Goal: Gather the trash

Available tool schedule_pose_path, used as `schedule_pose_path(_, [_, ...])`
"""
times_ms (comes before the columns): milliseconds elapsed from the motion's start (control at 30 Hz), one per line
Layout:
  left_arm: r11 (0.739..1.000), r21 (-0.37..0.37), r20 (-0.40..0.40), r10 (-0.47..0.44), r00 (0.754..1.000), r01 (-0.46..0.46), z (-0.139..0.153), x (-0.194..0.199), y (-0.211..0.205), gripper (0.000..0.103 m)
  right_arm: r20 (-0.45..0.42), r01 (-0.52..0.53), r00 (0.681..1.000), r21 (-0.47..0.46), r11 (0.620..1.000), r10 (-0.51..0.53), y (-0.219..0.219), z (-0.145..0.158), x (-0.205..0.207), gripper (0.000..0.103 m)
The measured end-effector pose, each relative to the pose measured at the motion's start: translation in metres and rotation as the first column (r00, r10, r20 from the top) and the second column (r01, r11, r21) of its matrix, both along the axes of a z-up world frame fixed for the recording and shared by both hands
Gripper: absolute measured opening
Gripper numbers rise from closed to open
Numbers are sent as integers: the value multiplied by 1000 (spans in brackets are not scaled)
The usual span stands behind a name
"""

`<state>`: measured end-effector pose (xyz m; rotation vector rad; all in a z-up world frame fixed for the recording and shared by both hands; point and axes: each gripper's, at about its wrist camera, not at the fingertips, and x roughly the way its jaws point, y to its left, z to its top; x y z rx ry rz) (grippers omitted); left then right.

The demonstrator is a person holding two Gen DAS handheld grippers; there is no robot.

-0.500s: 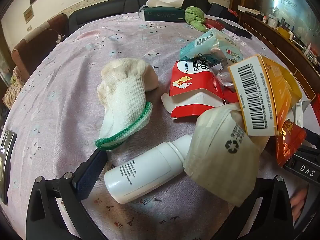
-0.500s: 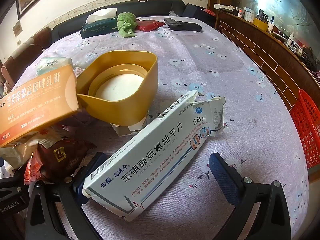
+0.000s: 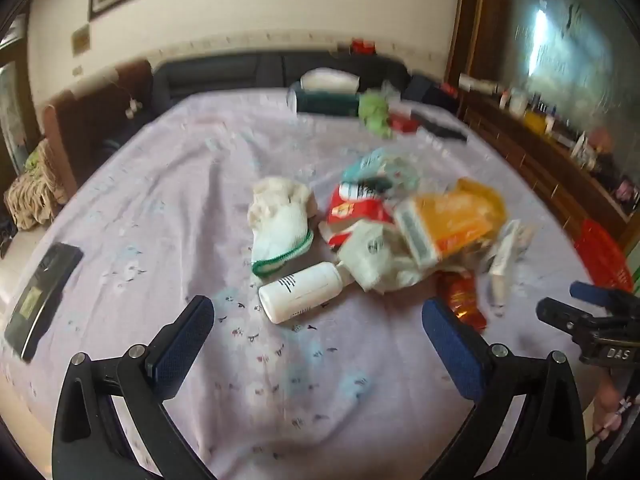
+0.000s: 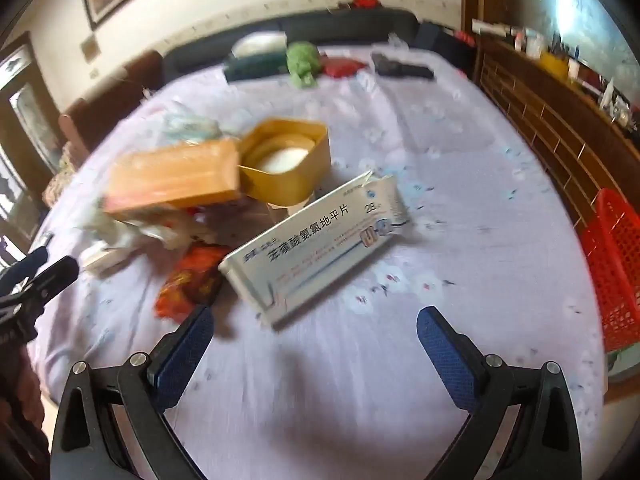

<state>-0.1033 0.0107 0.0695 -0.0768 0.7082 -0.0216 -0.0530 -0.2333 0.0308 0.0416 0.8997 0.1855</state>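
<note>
Compared with half a second ago, both grippers have drawn back and up from the table (image 3: pixel 168 184): the trash pile now sits farther off in each view, and both frames are motion-blurred. The left gripper (image 3: pixel 318 320) is released, nothing between its fingers; the white bottle (image 3: pixel 302 296), previously close between them, now lies ahead on its side, long axis running lower left to upper right, its neck against the crumpled white wrapper (image 3: pixel 372 260). The right gripper (image 4: pixel 314 326) is likewise released and empty; the blue-and-white medicine box (image 4: pixel 312 244) lies flat ahead, long axis lower left to upper right, torn end farthest away. The yellow tub (image 4: pixel 296 168) stands open with a white disc inside. A red basket (image 4: pixel 616 272) stands beside the table's right edge; its contents cannot be seen.
</note>
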Motion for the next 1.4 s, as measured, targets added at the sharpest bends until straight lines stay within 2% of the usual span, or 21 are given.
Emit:
schedule_pose_path(133, [997,15,166,66,984,-69,8,-39,-13,103,133,28,991,22,999,-30,-6,20,-47,99])
schedule_pose_path(200, [993,60,228,86,970,-102,8,-58,-22,103,196,56,979,14,998,-57,-8,24,-68,98])
schedule_pose_path(300, [986,109,280,93,956,-128,3,-80,-37,103,260,82,962,1,997,-80,-8,25,-86,86])
schedule_pose_path(400, [983,128,309,87,947,-132,1,-98,-47,103,295,94,951,0,996,-89,-9,20,-100,82])
schedule_pose_path(633, [985,128,301,70,951,-114,4,-108,-56,103,302,115,946,23,993,-117,-19,21,-115,82])
schedule_pose_path(767, [983,152,289,55,956,-103,1,-103,-63,103,317,128,941,-4,992,-120,-16,21,-115,82])
schedule_pose_path(1067, [985,147,251,51,967,-90,-9,-96,-68,103,311,144,942,-31,989,-127,-15,18,-111,82])
schedule_pose_path(1400, [985,153,248,42,968,-82,-10,-97,-70,103,312,144,942,-50,988,-121,-12,18,-113,82])
